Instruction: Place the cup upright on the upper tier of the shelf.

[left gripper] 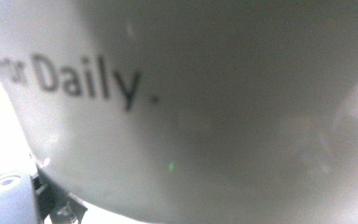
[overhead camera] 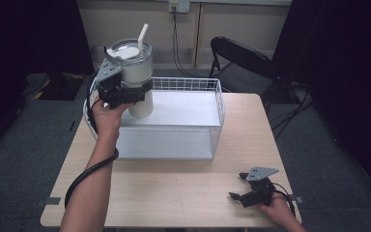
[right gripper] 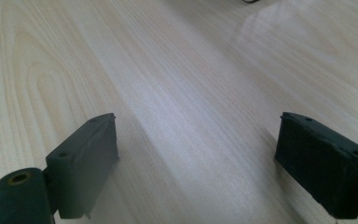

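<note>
A grey carpet, dark curtains and a folding chair (overhead camera: 241, 60) lie behind my pale wood tabletop (overhead camera: 174, 188). From the high view, a white wire basket (overhead camera: 212, 116) stands at the far middle of it. My left claw (overhead camera: 128, 94) pinches a white cup (overhead camera: 136, 72) around its waist, holding it up over the basket's left end, upright, with lid and straw (overhead camera: 143, 36) on top. I judge the step to be lowering the cup into the basket. To do it well I should keep the cup upright, clear the near wire rim, set its base flat on the basket floor and only then let go. My right claw (overhead camera: 244, 186) rests idle near the tabletop's right front corner, well apart from the basket.

In the left gripper view, the cup wall (left gripper: 205, 107) sits right against the lens, blurred, with the words "For Daily." printed on it. My own jaws are mostly hidden there, and I cannot see the basket floor below, so I must judge the drop from above.

In the right gripper view, my right claw (right gripper: 196, 158) stands spread wide over bare wood grain, with nothing between its jaws.
</note>
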Available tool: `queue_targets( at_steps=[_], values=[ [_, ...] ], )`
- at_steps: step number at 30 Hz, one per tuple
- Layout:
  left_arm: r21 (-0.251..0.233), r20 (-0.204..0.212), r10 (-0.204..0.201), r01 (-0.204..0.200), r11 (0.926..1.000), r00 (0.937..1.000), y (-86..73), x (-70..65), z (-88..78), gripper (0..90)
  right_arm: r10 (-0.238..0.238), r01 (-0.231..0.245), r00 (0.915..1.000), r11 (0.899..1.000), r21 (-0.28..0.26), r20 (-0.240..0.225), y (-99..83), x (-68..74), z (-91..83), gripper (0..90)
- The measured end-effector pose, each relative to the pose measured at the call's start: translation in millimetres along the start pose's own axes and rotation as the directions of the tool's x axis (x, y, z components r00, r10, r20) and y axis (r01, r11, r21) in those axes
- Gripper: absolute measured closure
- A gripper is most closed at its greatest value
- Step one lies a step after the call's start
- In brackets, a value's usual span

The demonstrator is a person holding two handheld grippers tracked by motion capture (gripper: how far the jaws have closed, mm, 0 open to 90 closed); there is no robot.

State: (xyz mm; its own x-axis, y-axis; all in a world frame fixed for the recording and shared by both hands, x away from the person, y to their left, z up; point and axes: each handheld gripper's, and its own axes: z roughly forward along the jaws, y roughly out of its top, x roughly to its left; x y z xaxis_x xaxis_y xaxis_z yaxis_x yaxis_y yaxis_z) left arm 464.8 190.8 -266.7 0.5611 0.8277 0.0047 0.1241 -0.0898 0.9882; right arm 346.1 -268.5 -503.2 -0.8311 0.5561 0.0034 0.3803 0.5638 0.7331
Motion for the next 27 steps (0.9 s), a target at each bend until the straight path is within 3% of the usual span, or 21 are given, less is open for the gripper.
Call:
queue_targets(
  at_steps=[6, 21, 27],
  values=[
    [0.013, -0.010, 0.002, -0.001, 0.9999, 0.9999, 1.0, -0.9, -1.4, 8.9, 0.000, 0.000, 1.0000, 1.000, 0.000, 0.000, 0.0, 0.0, 0.0, 12.3],
    [-0.007, -0.003, -0.018, 0.018, 0.9998, 0.9998, -1.4, -0.6, -12.9, 8.9, 0.000, 0.000, 1.0000, 1.000, 0.000, 0.000, 0.0, 0.0, 0.0, 12.3],
    [-0.008, -0.014, -0.008, 0.007, 0.9999, 0.9999, -1.6, -2.5, -13.7, 8.9, 0.000, 0.000, 1.0000, 1.000, 0.000, -0.001, 0.0, -0.1, 0.0, 12.2]
  ],
)
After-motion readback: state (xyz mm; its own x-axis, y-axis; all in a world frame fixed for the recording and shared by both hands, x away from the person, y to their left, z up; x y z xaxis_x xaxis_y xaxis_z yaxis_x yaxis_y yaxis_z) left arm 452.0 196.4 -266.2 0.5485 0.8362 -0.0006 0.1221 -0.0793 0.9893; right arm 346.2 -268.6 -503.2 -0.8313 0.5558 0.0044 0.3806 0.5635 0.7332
